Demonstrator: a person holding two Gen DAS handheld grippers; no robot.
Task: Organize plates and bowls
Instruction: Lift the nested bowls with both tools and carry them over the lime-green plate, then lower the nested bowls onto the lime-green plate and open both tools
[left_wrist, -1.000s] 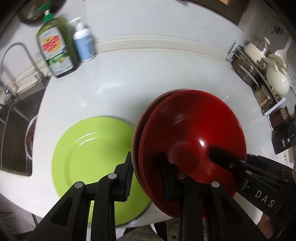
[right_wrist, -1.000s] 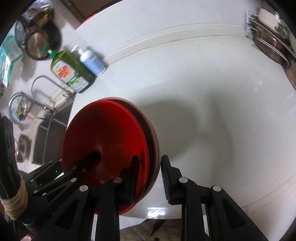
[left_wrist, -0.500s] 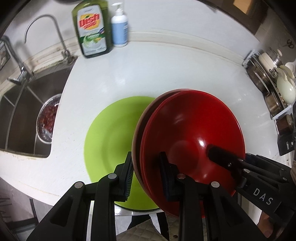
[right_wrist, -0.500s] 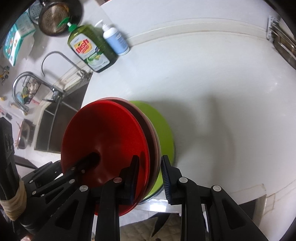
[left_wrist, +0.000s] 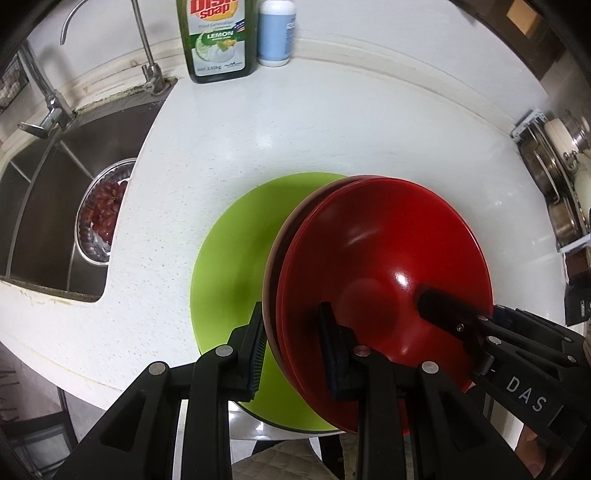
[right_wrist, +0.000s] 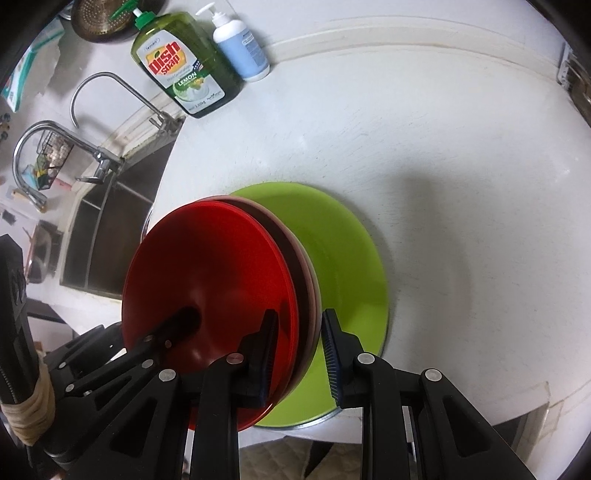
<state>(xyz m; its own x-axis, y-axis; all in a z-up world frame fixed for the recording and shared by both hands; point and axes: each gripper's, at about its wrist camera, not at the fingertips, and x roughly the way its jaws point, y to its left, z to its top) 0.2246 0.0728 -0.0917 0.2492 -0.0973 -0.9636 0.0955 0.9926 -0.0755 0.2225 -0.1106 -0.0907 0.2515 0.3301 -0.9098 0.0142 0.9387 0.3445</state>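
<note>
Two grippers: I see left gripper (left_wrist: 293, 350) and right gripper (right_wrist: 300, 352) each clamping the red bowl stack (left_wrist: 384, 288) by its rim.
Stack position: tilted, above the green plate (left_wrist: 236, 258) on the white counter (left_wrist: 332, 129).

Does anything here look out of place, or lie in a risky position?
Yes. The green plate lies at the front of the white counter, and its near rim juts over the counter's edge. Also, a metal colander of red fruit sits in the sink, apart from the dishes.
</note>
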